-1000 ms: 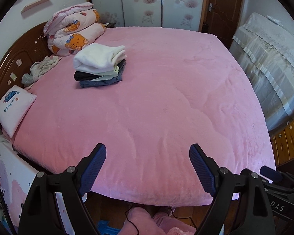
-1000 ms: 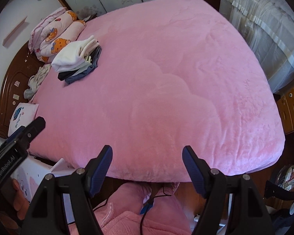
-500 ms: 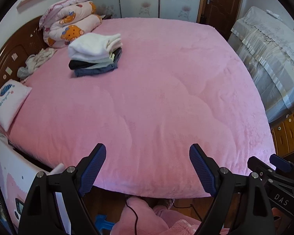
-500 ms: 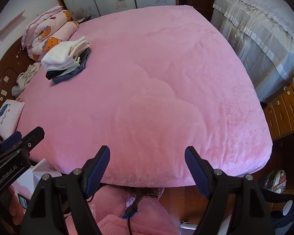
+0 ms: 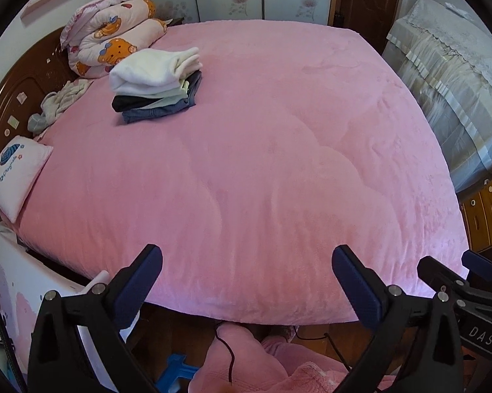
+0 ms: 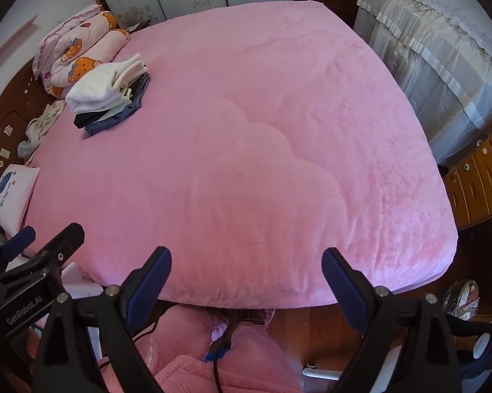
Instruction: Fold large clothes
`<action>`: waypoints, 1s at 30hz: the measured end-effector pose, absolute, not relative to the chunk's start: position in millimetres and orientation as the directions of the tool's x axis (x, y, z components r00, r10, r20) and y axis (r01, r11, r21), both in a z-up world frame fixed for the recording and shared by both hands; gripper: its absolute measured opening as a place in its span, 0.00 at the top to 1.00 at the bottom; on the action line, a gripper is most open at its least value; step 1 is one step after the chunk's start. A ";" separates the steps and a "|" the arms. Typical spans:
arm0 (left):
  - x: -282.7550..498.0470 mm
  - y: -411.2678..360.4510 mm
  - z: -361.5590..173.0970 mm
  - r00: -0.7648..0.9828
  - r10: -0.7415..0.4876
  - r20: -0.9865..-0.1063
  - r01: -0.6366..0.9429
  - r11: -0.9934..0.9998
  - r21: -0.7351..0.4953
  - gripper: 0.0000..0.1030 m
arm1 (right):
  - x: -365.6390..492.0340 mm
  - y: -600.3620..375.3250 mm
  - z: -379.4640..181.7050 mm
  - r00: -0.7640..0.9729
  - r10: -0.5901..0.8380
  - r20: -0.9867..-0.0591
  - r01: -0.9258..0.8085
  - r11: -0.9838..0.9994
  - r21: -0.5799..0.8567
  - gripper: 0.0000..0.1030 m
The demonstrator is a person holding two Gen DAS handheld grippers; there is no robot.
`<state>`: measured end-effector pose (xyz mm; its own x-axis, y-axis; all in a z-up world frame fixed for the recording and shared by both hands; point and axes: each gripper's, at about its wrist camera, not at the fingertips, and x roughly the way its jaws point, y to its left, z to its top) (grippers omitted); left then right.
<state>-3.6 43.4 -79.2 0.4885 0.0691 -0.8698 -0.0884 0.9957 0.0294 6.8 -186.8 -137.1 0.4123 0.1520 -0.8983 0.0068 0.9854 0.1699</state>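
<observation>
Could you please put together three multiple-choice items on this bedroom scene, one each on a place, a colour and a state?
1. Where does the stack of folded clothes lie on the pink plush bedspread?
A. beside the cartoon-print rolled quilt near the headboard
B. at the foot edge, under the grippers
C. on the wooden floor

2. What colour is the top garment of the stack?
A. dark blue
B. white
C. red

3. How do the left gripper and right gripper stand?
A. both shut on cloth
B. one open, one shut
C. both open, holding nothing

Key: 1 A, the stack sits close by the quilt; 2 B, a white fleece tops it; 3 C, both pairs of blue pads stand wide apart.
</observation>
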 end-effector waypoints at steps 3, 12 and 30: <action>-2.4 42.3 -78.6 0.492 0.061 -0.868 -0.076 0.997 0.027 0.00 | 7.1 -183.8 -136.8 0.409 0.143 -0.901 0.009 0.987 0.161 0.06; 1.6 47.3 -80.8 0.485 0.041 -0.873 -0.061 0.998 0.013 0.00 | 8.2 -178.6 -135.7 0.411 0.124 -0.903 0.017 0.990 0.143 0.04; -2.0 54.8 -83.7 0.475 0.024 -0.880 -0.059 0.998 -0.004 0.00 | 4.1 -167.6 -131.4 0.421 0.120 -0.899 -0.013 0.992 0.127 0.04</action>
